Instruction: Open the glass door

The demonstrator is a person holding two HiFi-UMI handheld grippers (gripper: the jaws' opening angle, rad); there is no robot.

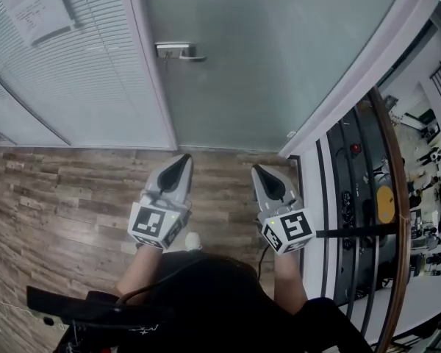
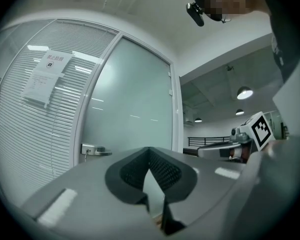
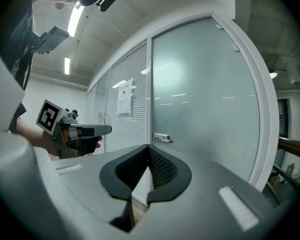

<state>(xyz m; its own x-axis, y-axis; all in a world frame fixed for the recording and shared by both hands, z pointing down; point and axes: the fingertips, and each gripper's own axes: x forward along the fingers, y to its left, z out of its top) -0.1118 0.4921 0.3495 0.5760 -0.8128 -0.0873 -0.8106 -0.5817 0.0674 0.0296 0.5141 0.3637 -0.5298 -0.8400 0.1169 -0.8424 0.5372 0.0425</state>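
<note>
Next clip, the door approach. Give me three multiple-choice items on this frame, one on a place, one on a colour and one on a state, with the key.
1. Where does the handle sit on the glass door?
A. At its right edge
B. At its left edge, next to the blinds panel
C. In the middle of the glass

2. What colour is the floor?
A. Brown, wood-look planks
B. Blue
C. White

3. How is the right gripper?
A. Open around the handle
B. Shut on the handle
C. Shut, holding nothing

Key:
1 B: the head view shows the lever beside the door's left frame.
2 A: brown planks lie in front of the door.
3 C: the right gripper view shows its jaws together, apart from the handle.
</note>
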